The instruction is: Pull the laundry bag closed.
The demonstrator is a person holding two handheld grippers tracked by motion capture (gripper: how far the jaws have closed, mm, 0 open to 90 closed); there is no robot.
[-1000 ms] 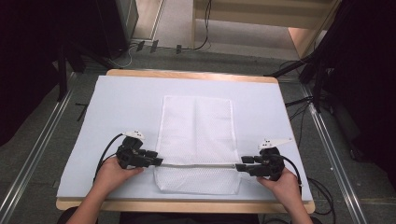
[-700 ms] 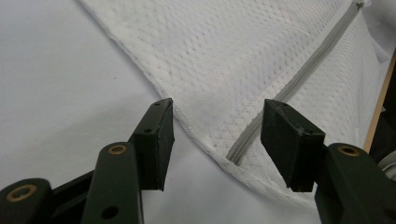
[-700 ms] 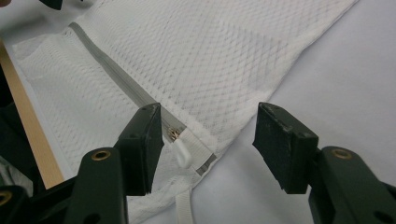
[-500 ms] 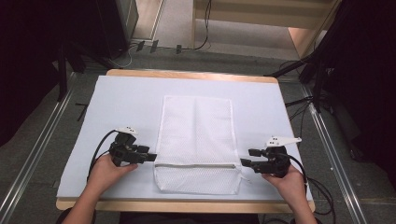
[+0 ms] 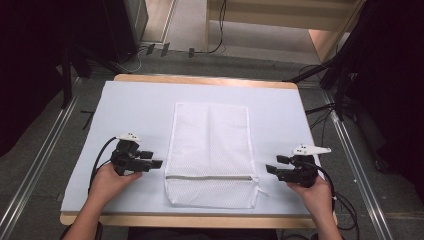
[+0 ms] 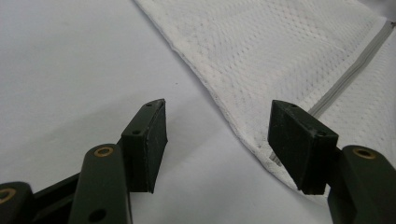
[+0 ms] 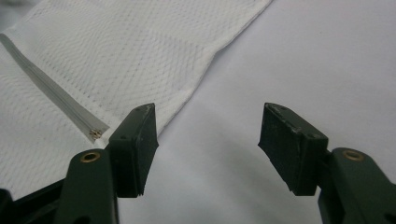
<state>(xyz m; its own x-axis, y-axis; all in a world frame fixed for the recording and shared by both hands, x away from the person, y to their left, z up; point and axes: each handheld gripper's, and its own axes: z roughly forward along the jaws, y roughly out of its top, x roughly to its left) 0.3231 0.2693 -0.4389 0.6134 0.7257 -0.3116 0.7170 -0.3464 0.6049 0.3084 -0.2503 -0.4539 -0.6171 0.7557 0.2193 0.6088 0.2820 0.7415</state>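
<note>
Bag (image 5: 210, 150) of white mesh lies flat mid-table, light and limp; both grippers, left (image 5: 156, 163) and right (image 5: 272, 170), flank its zip (image 5: 209, 177), jaws just opened, empty. Left gripper view: hem (image 6: 233, 121) best to pinch. Right gripper view: zip end (image 7: 95, 134), firmer.

In the left gripper view the right-hand pad hides part of the bag's (image 6: 299, 56) edge, and the frame cuts the bag off at top and right; the zip pull (image 5: 261, 192) is too small to make out
</note>
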